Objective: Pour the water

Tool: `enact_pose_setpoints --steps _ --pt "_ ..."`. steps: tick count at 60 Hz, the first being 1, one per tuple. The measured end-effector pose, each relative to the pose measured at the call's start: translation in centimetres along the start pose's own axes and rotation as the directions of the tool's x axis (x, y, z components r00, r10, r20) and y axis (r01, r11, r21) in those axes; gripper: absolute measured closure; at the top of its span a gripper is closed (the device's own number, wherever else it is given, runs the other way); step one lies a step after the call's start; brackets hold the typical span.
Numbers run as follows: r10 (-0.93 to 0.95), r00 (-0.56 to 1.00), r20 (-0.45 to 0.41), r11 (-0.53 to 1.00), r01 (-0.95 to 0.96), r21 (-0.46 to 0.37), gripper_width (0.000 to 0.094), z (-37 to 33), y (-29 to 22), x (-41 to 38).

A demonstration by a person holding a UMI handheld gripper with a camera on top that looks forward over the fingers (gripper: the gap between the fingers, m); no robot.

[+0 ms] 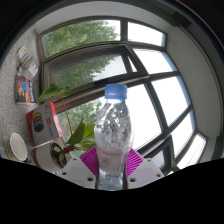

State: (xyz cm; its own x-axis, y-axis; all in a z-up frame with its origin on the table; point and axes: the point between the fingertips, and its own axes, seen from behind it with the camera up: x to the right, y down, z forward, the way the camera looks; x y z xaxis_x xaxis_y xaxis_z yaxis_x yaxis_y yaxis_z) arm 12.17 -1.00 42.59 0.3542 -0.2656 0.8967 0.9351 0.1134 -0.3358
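A clear plastic water bottle [113, 135] with a blue cap stands upright between my fingers, held up against the window. My gripper [112, 162] is shut on the bottle: the magenta pads [90, 160] press on its lower body from both sides. A white cup [19, 147] stands far off to the left on the sill, beyond the fingers. The water level inside the bottle is hard to tell.
A large window with dark frames [140, 70] fills the background, trees outside. A green potted plant [68, 135] stands just left of the bottle. A red box [38, 124] and shelf items [24, 88] are at the left.
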Motion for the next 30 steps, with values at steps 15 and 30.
enact_pose_setpoints --steps 15,30 --pt "0.868 0.495 -0.024 0.487 -0.861 -0.148 0.0632 -0.2 9.3 -0.9" --pt "0.942 0.336 -0.021 0.307 -0.882 -0.358 0.0631 -2.6 18.7 -16.7"
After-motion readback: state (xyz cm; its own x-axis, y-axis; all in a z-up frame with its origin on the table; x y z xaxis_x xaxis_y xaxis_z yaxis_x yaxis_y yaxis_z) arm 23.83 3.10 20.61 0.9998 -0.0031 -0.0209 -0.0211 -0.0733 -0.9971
